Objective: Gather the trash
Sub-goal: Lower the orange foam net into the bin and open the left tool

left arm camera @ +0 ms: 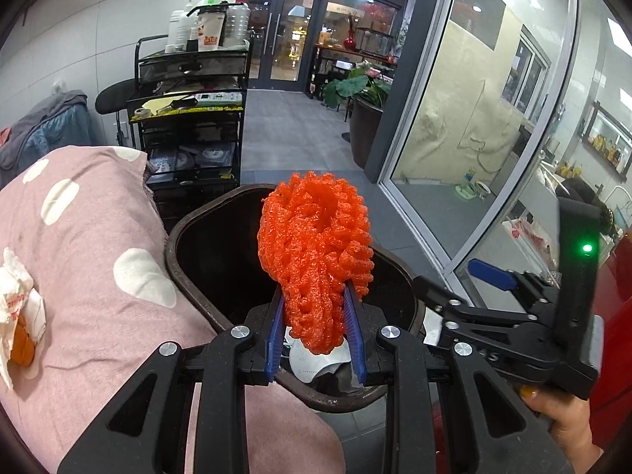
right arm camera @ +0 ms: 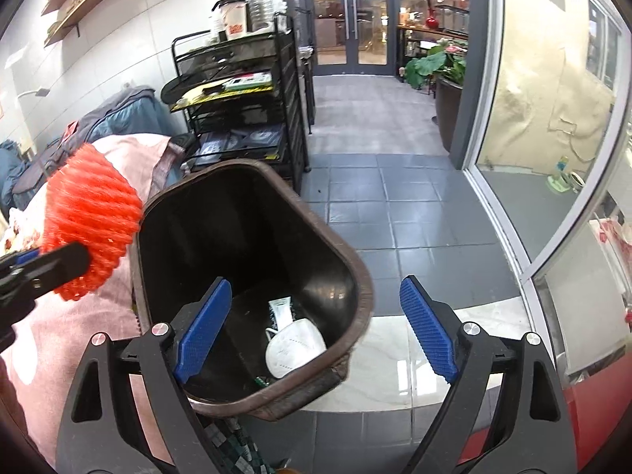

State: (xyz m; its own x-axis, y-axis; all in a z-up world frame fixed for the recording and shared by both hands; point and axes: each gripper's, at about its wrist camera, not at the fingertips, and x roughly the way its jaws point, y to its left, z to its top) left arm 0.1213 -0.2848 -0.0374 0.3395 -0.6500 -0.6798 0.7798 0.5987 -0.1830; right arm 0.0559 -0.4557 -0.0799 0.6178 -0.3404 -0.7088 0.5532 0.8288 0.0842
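One orange foam net point(left arm camera: 316, 260) is in view, and one dark bin point(right arm camera: 357, 276). Inside the bin lie one white mask point(right arm camera: 294, 347) and one small white tube point(right arm camera: 281, 312). One crumpled wrapper point(left arm camera: 19, 320) sits on one pink spotted blanket point(left arm camera: 91, 237). Two grippers show, left gripper point(left arm camera: 316, 312) and right gripper point(right arm camera: 316, 324). One black cart point(left arm camera: 189, 118) stands behind.

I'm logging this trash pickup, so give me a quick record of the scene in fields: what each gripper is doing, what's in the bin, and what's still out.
left gripper: shut on the orange foam net, held above the bin's opening
right gripper: open, nothing between its pads, over the bin's near rim
bin: dark, open top, beside the pink spotted bedding
bin contents: white face mask and a small tube on the bottom
still out: crumpled wrapper lying on the bedding
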